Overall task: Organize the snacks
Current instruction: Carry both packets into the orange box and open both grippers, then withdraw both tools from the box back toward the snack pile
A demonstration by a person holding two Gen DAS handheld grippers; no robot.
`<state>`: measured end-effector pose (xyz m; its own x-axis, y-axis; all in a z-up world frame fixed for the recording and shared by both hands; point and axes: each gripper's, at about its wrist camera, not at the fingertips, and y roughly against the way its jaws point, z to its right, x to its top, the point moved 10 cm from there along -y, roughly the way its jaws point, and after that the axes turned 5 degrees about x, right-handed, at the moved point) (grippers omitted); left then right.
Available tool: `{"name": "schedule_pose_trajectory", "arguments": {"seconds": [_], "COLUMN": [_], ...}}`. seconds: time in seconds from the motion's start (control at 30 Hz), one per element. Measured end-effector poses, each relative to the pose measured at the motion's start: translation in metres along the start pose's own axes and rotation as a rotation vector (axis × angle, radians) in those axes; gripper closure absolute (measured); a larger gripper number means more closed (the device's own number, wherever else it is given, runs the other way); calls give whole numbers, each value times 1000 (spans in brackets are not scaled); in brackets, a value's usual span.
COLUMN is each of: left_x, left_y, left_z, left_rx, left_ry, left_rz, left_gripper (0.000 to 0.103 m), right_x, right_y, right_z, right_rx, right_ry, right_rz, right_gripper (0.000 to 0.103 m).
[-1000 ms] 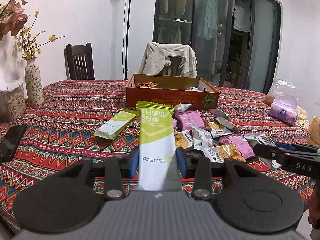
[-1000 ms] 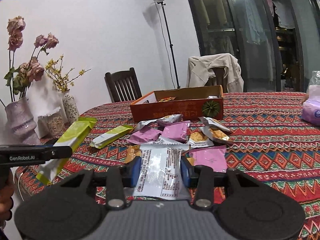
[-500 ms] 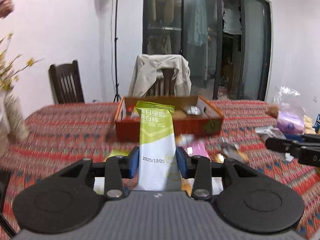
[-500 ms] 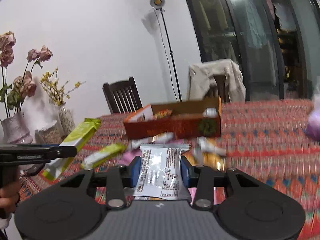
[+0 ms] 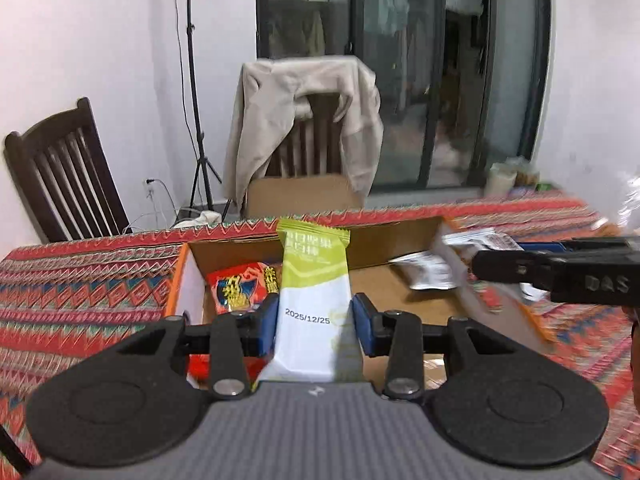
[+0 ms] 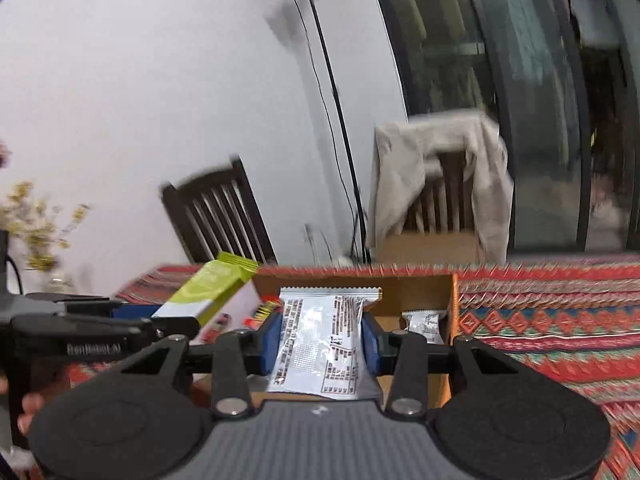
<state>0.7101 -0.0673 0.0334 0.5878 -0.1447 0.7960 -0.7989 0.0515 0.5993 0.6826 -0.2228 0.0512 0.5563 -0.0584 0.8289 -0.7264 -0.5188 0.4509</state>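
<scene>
My left gripper (image 5: 315, 322) is shut on a green and white snack bar (image 5: 314, 280), held upright over the left part of the open cardboard box (image 5: 384, 252). A red snack packet (image 5: 240, 286) lies inside the box below it. My right gripper (image 6: 322, 340) is shut on a silver snack packet (image 6: 324, 344), held over the box (image 6: 420, 284), which has a silver packet (image 6: 424, 324) in its right corner. The right gripper also shows at the right edge of the left wrist view (image 5: 560, 272), and the left gripper with the green bar (image 6: 212, 292) at the left of the right wrist view.
The box sits on a table with a red patterned cloth (image 5: 80, 280). Behind the table stand a dark wooden chair (image 5: 60, 176), a chair draped with a beige jacket (image 5: 304, 120) and a lamp stand (image 5: 196, 120). Dried flowers (image 6: 36, 232) show at far left.
Both grippers have swept forward across the table from the snack pile to over the box, each still gripping its snack. The loose snacks have dropped out of view.
</scene>
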Motion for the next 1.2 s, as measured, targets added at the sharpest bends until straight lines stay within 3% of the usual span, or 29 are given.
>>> {"name": "schedule_pose_trajectory", "arguments": {"seconds": [0.2,0.23,0.27,0.33,0.47,0.53,0.83,1.07,1.2], "left_x": [-6,-8,-9,-10,-10,-9,0,10,1], "left_y": [-89,-96,-103,-110,-102,-95,-12,118,200], "left_z": [1,1,2,0,-1,-2,-23,-39,-45], "left_rx": [-14,-19,-22,-19,-33,-28,-29,34,46], "left_ry": [59,66,71,82,58,44,21,-35,-52], "left_rz": [-157,-169,-178,-187,-159,-150,-100,63,159], "left_gripper": [62,61,53,41,34,34,27,4,0], "right_x": [-3,-6,-8,-13,-19,-16,16,36,35], "right_y": [-119,-134,-146,-162,-174,-172,-103,2,76], "right_z": [49,54,58,65,62,56,27,-10,-40], "right_rx": [-86,-102,-125,-172,-141,-142,-154,-145,-128], "right_ry": [-109,-117,-112,-109,-149,-127,-18,69,103], "right_rz": [-214,-243,-265,-288,-307,-292,-213,-126,-56], "right_gripper": [62,62,60,61,41,38,33,23,13]}}
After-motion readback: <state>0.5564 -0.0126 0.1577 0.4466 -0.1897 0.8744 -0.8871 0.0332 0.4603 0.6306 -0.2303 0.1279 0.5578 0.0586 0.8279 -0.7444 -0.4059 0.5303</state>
